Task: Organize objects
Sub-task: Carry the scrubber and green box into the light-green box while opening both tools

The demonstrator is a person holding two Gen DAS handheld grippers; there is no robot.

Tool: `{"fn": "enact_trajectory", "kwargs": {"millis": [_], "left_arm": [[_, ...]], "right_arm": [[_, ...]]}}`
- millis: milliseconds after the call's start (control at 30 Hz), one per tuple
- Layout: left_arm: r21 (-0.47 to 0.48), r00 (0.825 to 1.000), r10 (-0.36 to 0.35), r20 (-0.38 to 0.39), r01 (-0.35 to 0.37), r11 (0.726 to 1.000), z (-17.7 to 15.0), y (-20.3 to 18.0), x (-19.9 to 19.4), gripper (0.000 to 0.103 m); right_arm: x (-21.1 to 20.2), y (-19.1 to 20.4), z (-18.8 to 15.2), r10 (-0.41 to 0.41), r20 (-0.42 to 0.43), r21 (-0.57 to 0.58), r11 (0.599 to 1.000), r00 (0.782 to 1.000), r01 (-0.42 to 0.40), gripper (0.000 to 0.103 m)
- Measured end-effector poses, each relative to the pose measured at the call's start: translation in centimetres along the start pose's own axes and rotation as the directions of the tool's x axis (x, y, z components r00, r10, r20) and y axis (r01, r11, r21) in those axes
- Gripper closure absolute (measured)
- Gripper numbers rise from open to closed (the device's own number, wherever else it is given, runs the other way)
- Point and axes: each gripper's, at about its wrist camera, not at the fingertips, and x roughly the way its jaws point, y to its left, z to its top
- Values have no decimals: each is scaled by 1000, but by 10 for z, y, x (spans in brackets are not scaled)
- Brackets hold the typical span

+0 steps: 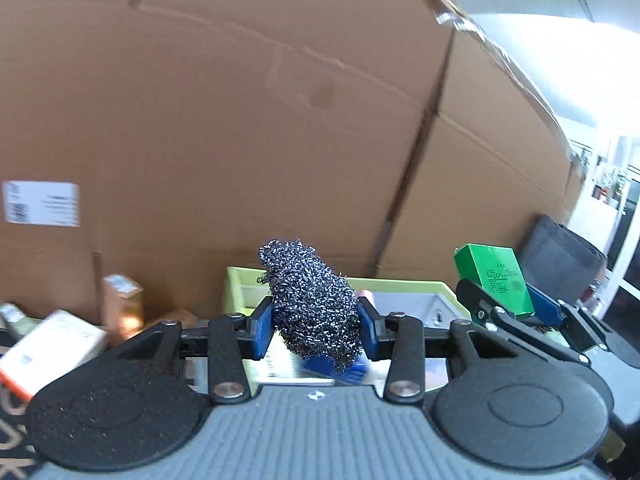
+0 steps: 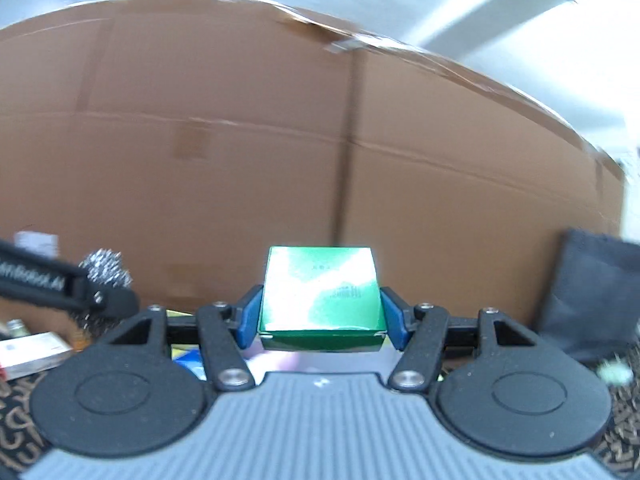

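A steel wool scourer (image 1: 314,304) is clamped between the blue pads of the left hand-held gripper (image 1: 316,326), raised above a pale green tray (image 1: 412,286) that lies just beyond it. To its right a green box (image 2: 320,298) is clamped in the right hand-held gripper (image 2: 320,320), its glossy top face up. A tall wall of cardboard boxes (image 1: 240,120) stands behind both, with small cartons (image 1: 48,346) on the patterned counter (image 2: 624,432) at the near left and a dark bag (image 2: 584,296) leaning at the far right.
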Motion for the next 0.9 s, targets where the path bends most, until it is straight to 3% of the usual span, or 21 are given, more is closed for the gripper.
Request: {"fn": "enact_trajectory", "kwargs": {"millis": [133,333,367,400,433,467,600,667,767,900], "left_arm": [[10,999,-44,-18,44,999,0,-17,25,59],[2,997,-75,-23,75,997,-1,-29,55,55],[10,997,-71,-18,71,997,-3,-30,58,42],[21,998,-56,-19,57,998,-7,-30,59,30],[26,1000,-19,-24,20,999,-9,-31,60,8],[28,1000,11,-10,-10,1000,-12,-30,56,5],[12,1000,-1,24,0,1000,-6,-24,47,5],[-8,1000,10,23,-10,1000,-6,-19,43,4],[-15,999,39,1,-39,999,-7,-16,43,4],[-13,998,57,-8,-58,998,-7,-15,40,4]], "right_arm": [[15,-15,-6,-69,-39,50,996,997,71,43],[32,-27,-14,-93,-73,80,992,993,99,41],[37,-27,-17,-94,-90,69,993,992,100,38],[43,-30,-22,-94,-123,51,994,988,101,26],[49,-30,-25,-109,-155,36,993,982,115,22],[50,-30,-27,-134,-163,33,989,977,141,22],[31,-40,-21,-248,-42,105,962,968,251,0],[24,-46,-19,-290,-8,141,947,957,288,0],[26,-51,-21,-257,-37,184,948,966,259,0],[26,-42,-23,-216,-51,157,962,975,222,0]]}}
